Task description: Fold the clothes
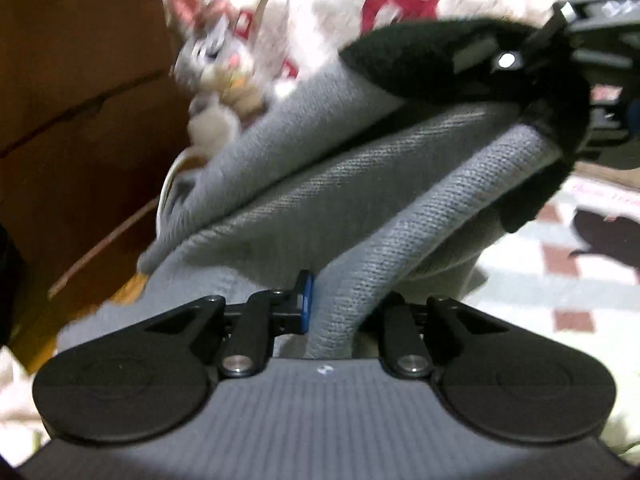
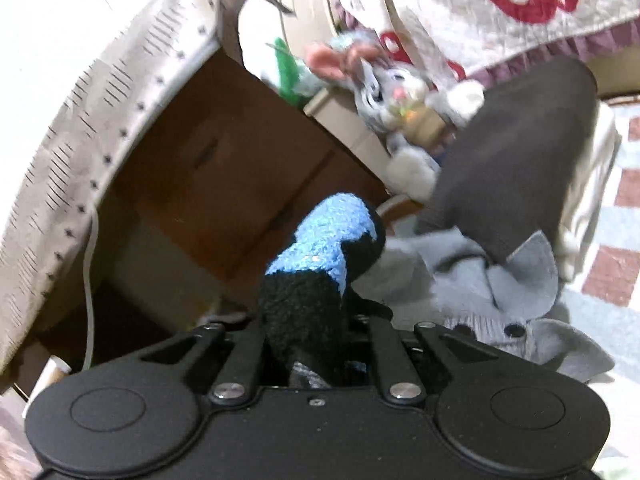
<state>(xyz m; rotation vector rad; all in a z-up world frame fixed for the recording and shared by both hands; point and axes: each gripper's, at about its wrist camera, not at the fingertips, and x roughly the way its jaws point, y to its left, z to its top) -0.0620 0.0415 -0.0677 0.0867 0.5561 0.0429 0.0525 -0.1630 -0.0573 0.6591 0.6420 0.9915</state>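
Left tongs [image 1: 320, 308] clamped on a bunched ridge of the grey garment [image 1: 360, 184], which rises from between the jaws in stiff diagonal folds toward the upper right of the left wrist view. There the right tongs [image 1: 560, 76] pinch a black fleecy edge of cloth [image 1: 420, 52], so the load hangs lifted between two grips, probably to stretch it before a fold is laid.

In the right wrist view, the right tongs [image 2: 320, 344] are closed on a thick roll of blue-and-black fleece [image 2: 320, 264] that stands up out of the jaws and hides the fingertips. Whether this fleece is a trim of the grey garment or a separate piece held with it cannot be told.

Below and to the right, a pale grey collared piece with dark buttons [image 2: 500, 304] lies crumpled on a checked red-and-white bedspread [image 2: 612, 264], with a darker grey cloth [image 2: 520, 152] draped above it. A stuffed rabbit [image 2: 392, 88] sits on a box at the far edge of the bed, just beside the dark cloth; a white blanket with red prints [image 2: 500, 4] lies behind it. A brown wooden cabinet [image 2: 224, 152] stands off the bed's left side.

Judgement: the fold is at an early stage, the cloth gathered rather than flat. Both views are blurred.
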